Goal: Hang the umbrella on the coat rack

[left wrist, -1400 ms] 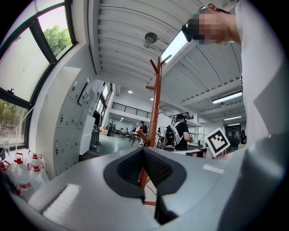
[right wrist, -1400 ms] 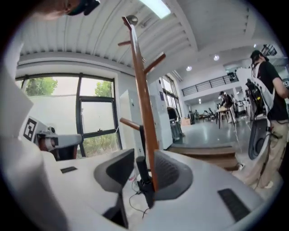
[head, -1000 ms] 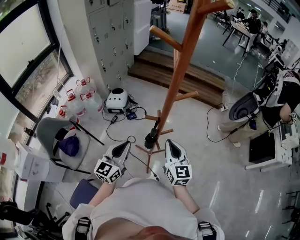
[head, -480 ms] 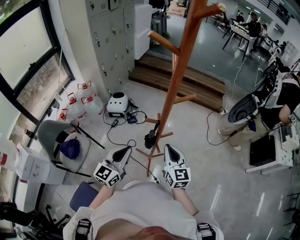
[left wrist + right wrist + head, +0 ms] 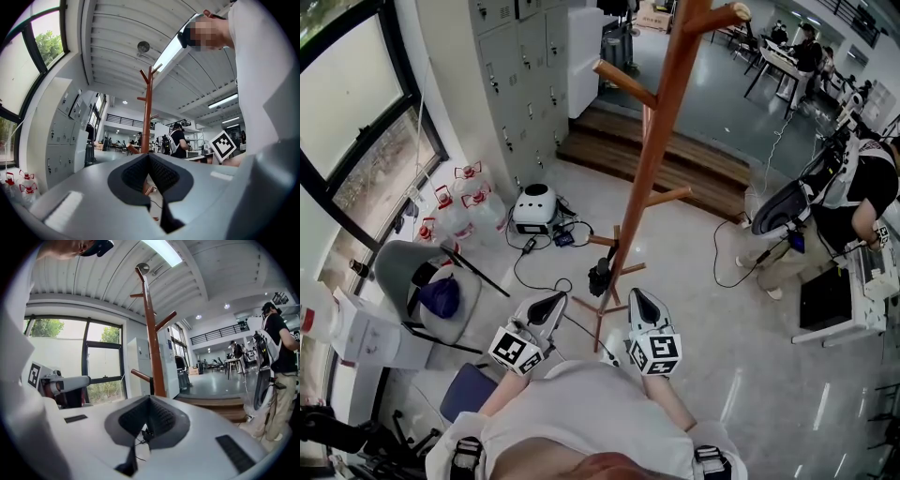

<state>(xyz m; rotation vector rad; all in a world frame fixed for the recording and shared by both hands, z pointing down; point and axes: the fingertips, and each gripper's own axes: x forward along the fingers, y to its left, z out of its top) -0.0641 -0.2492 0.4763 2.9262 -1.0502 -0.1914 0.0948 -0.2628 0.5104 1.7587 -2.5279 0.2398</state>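
In the head view, the left gripper and right gripper are held side by side facing the coat rack; a dark bundle, judged to be the umbrella, is seen low against its pole, apart from both. In the left gripper view the jaws are pressed together on nothing; in the right gripper view likewise, so nothing is carried.

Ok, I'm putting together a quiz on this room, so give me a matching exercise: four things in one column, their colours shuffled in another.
Things:
1 coat rack
2 chair
3 jug caps
4 round appliance

Colours:
a grey
b red
c white
d brown

Pairs: 1-d; 2-a; 3-b; 4-c
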